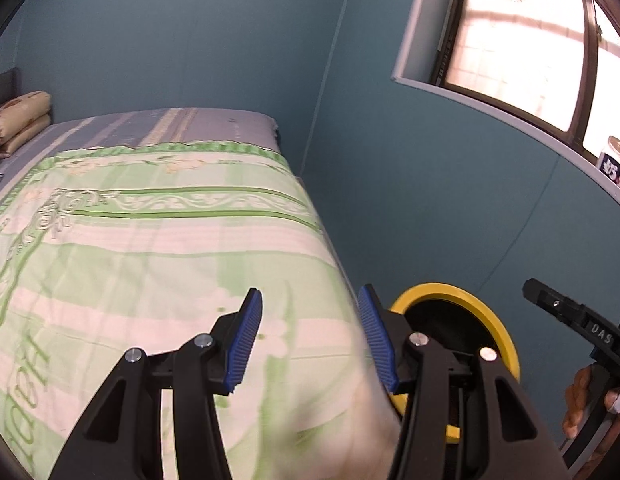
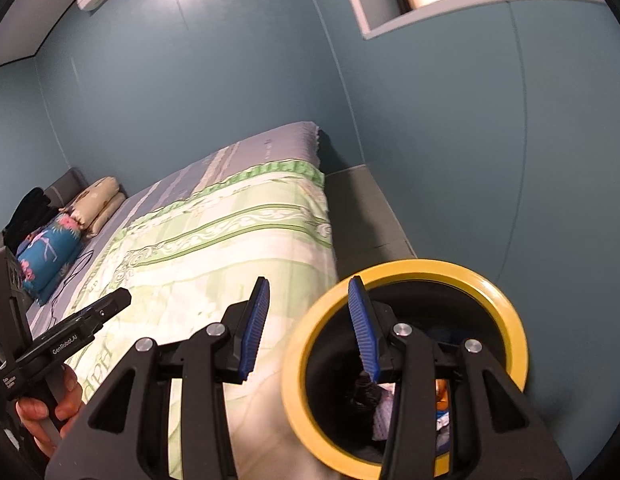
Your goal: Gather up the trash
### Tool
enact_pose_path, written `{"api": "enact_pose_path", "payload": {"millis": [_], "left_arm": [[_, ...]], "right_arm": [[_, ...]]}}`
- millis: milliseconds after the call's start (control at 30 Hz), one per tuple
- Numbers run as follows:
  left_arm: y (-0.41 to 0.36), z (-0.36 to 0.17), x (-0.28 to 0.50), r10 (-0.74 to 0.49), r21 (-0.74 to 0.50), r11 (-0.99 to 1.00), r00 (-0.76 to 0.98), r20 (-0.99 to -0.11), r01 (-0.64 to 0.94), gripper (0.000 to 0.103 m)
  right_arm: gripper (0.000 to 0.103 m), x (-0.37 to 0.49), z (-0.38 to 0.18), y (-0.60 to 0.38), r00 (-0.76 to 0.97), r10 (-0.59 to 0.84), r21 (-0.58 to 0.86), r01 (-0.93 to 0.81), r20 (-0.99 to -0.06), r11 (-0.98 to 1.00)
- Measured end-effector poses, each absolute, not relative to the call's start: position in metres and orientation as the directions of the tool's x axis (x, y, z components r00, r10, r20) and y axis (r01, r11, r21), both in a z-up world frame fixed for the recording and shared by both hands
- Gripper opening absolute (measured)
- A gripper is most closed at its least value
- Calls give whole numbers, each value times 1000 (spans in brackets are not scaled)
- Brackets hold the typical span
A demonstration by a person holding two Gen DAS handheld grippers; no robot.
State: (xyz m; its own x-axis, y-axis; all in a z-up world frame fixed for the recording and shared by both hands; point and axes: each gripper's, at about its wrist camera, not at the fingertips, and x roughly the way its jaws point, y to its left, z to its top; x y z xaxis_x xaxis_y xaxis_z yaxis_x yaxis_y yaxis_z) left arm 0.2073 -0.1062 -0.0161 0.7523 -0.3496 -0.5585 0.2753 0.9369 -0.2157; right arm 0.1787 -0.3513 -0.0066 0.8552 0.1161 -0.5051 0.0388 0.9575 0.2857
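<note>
A black bin with a yellow rim (image 2: pixel 505 312) stands on the floor beside the bed's corner, with crumpled trash (image 2: pixel 383 412) inside it. The bin also shows in the left wrist view (image 1: pixel 489 312). My right gripper (image 2: pixel 310 326) is open and empty, its right finger over the bin's mouth. My left gripper (image 1: pixel 310 336) is open and empty above the bed's near corner, left of the bin. Each gripper's body shows at the edge of the other's view.
A bed with a green-and-white floral sheet (image 1: pixel 150 240) fills the left. Pillows and folded clothes (image 2: pixel 50 240) lie at its head, with a thin cable nearby. Blue walls enclose the corner. A jar (image 1: pixel 613 162) stands on the window sill.
</note>
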Motion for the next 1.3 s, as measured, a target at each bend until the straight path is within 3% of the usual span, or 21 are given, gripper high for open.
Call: {"api": "enact_pose_path", "payload": {"millis": [433,867,1000,1067,1200,1300], "left_arm": [[-11,-9,172,-211,-193,973,808,-551,123,48],[38,6,119,-140,-191,980,861,-488,51,48],[44,10,102,-127,-190,981,874,-470,41,52],[47,12,94,-124,-191,981,881,-456,39,57],[51,18,77,-117,-192,981,901,-419,37,65],[52,20,68,-117,-202,979,909,-399,37,69]], "right_arm": [[40,180,6,-270,834,242,263,-121,-496,957],[45,162,15,-194,823,311,195,-246,-476,949],[46,155,17,-184,819,330,197,-267,-469,943],[53,151,18,-182,822,336,201,-272,-459,941],[56,139,21,-179,835,337,196,-278,-435,940],[65,133,23,-176,844,339,195,-281,-416,940]]}}
